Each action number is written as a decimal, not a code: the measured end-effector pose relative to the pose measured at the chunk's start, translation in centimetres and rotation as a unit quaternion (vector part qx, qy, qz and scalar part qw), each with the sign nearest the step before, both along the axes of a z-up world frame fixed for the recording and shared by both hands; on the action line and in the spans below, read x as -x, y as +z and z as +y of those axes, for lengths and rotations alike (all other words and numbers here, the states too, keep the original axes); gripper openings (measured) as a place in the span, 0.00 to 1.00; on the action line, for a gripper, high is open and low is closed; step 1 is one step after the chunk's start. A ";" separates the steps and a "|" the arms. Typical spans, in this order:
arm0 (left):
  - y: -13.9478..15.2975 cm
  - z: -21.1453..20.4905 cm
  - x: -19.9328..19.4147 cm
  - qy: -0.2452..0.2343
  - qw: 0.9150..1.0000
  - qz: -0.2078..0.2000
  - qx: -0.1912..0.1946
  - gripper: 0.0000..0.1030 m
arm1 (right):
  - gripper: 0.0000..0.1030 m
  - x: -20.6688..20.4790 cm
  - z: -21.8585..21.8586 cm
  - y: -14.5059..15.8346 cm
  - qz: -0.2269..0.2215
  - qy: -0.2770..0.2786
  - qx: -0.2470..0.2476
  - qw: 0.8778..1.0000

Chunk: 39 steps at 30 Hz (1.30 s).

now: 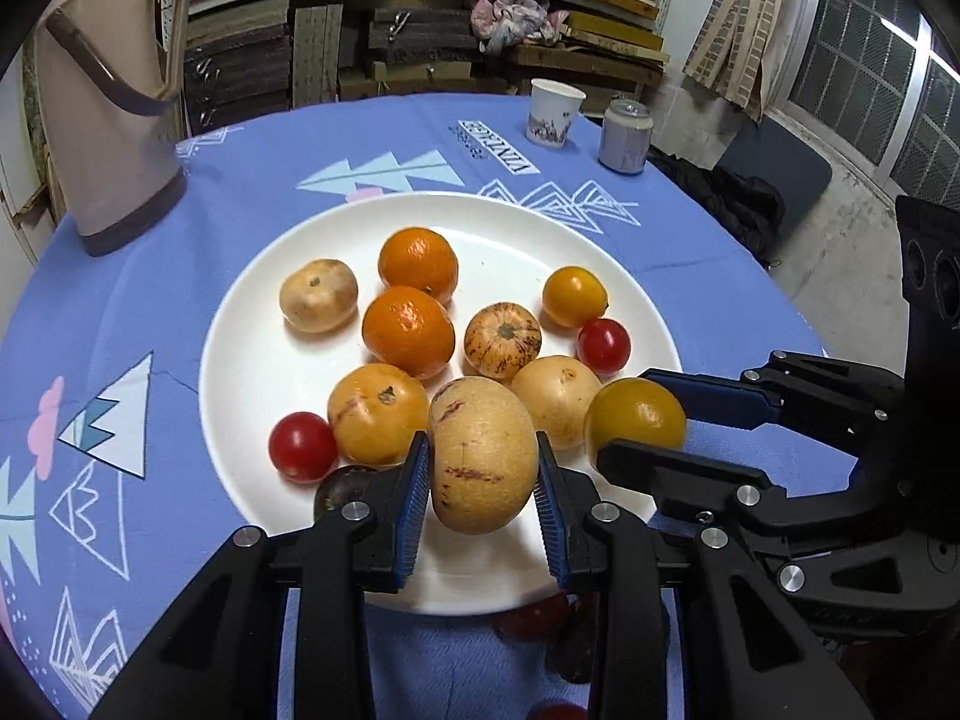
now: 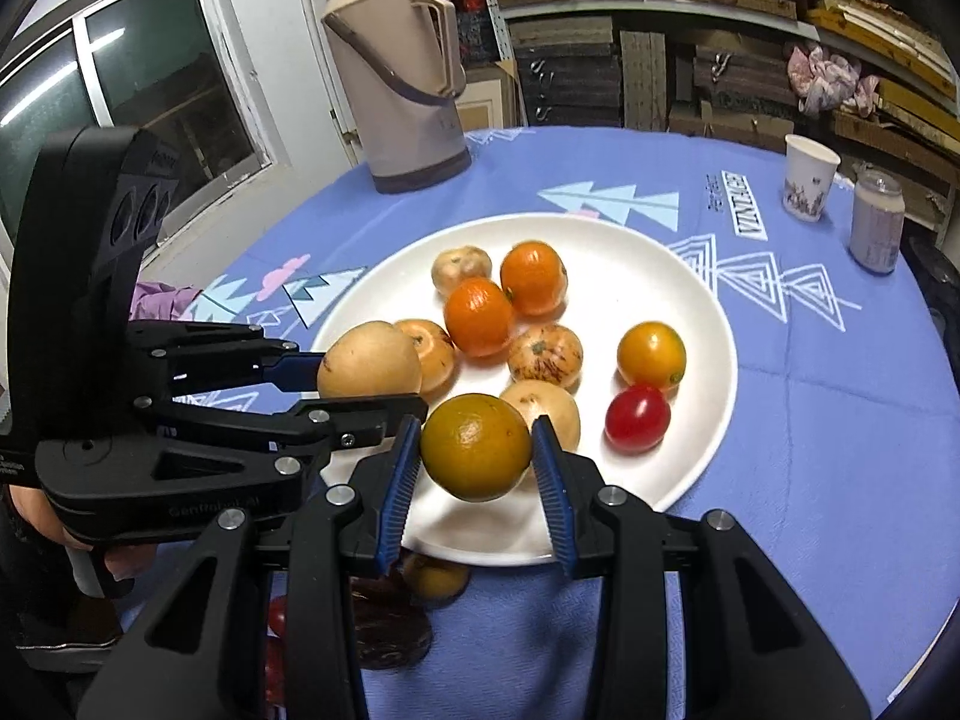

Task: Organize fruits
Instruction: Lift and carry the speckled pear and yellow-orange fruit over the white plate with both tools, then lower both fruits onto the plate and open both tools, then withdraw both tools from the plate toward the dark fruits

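Observation:
A white plate on the blue tablecloth holds two oranges, several tan fruits, a striped fruit, yellow tomatoes and red tomatoes. My left gripper is shut on a large tan fruit just above the plate's near part; it also shows in the right wrist view. My right gripper is shut on a yellow-green round fruit above the plate's near edge; this fruit shows beside the left gripper.
A beige thermos jug stands at the table's far left. A paper cup and a can stand at the far right. Loose dark and red fruits lie on the cloth below the plate. Shelves stand behind the table.

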<state>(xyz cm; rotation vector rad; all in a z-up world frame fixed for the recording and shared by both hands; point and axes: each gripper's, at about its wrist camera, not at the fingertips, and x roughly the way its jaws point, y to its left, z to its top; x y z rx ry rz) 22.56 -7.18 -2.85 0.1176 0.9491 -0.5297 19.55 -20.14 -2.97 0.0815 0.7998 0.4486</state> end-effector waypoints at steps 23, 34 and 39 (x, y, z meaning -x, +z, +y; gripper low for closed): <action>1.1 1.9 4.2 0.032 0.999 -0.029 -0.016 0.68 | 0.94 6.0 -2.2 0.6 -0.039 -0.059 0.015 0.997; 0.6 3.7 8.5 0.042 0.999 -0.023 -0.023 0.69 | 0.95 10.8 -0.8 -0.4 -0.027 -0.053 0.044 0.997; 0.3 4.7 9.9 0.050 0.998 -0.018 -0.026 0.70 | 0.95 11.7 0.2 -0.4 -0.030 -0.043 0.040 0.998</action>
